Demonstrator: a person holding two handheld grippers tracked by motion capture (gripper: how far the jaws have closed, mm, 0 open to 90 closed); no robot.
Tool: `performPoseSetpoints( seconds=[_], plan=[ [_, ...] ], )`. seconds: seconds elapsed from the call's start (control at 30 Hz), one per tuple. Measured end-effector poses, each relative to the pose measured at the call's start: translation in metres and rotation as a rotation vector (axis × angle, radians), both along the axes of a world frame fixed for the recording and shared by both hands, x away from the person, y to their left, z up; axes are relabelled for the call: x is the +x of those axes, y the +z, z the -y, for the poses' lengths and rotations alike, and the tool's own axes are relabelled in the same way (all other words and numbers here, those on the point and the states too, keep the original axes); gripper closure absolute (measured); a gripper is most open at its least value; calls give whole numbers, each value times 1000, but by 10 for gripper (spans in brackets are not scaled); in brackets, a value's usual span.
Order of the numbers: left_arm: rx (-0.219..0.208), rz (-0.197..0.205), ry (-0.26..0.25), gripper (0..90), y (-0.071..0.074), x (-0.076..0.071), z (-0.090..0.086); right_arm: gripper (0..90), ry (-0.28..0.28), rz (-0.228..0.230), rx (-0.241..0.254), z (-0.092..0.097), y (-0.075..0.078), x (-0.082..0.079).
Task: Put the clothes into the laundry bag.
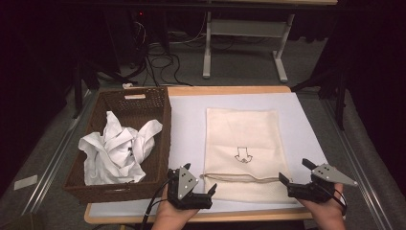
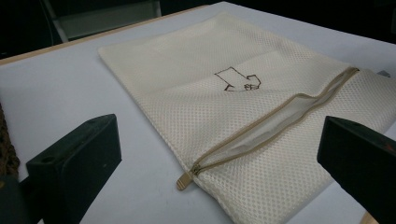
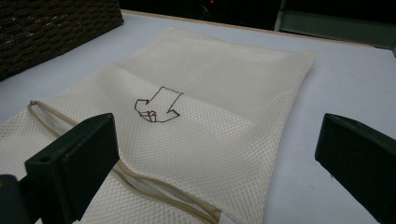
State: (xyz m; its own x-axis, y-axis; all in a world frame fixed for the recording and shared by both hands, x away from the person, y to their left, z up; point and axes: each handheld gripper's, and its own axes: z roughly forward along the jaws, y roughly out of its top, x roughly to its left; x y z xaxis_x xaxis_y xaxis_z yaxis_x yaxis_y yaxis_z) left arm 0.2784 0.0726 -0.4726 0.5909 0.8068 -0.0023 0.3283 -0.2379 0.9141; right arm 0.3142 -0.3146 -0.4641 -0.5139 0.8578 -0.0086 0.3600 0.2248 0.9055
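A cream mesh bag [image 1: 242,129] with a small drawn emblem lies flat on the white table top [image 1: 189,115]. Its tan zipper [image 1: 239,178] runs along the near edge and gapes slightly, with the pull tab [image 2: 186,180] at its left end. My left gripper [image 1: 199,177] stands open at the bag's near left corner, nothing between its jaws. At the near right corner my right gripper [image 1: 295,171] is open too and holds nothing. In the left gripper view the left gripper [image 2: 219,135] looks over the zipper [image 2: 275,116]. In the right gripper view the right gripper [image 3: 215,130] faces the emblem [image 3: 158,105].
A brown wicker basket [image 1: 165,125] stands on the table's left side with crumpled white cloth [image 1: 117,148] inside; its wall [image 3: 51,28] shows in the right gripper view. The wooden table edge [image 1: 230,216] runs close to the hands. Beyond the table are cables and a white frame [image 1: 207,52].
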Motion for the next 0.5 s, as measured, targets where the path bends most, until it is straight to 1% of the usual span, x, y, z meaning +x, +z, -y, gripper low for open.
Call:
performPoseSetpoints(
  seconds=[0.23,0.3,0.33,0.37,0.4,0.43,0.47,0.5],
  plan=[
    [-6,3,-6,11,0,-1,1,2,0,3,7,1,0,0],
    [-6,14,-8,28,0,-2,1,2,0,2,10,1,0,0],
    [-12,14,-11,73,0,-2,1,2,-1,2,10,1,0,1],
    [-24,10,-16,91,0,-2,0,2,-1,2,10,2,0,1],
    [-33,2,-17,91,0,-1,0,2,-1,2,10,2,0,1],
    [-38,-20,-16,118,-1,1,0,2,-7,-8,13,2,-1,1],
    [-38,-20,-16,121,-1,1,0,2,-7,-8,13,2,-1,1],
    [-34,-41,-18,121,-3,3,0,2,-6,-8,14,2,-1,2]
  ],
)
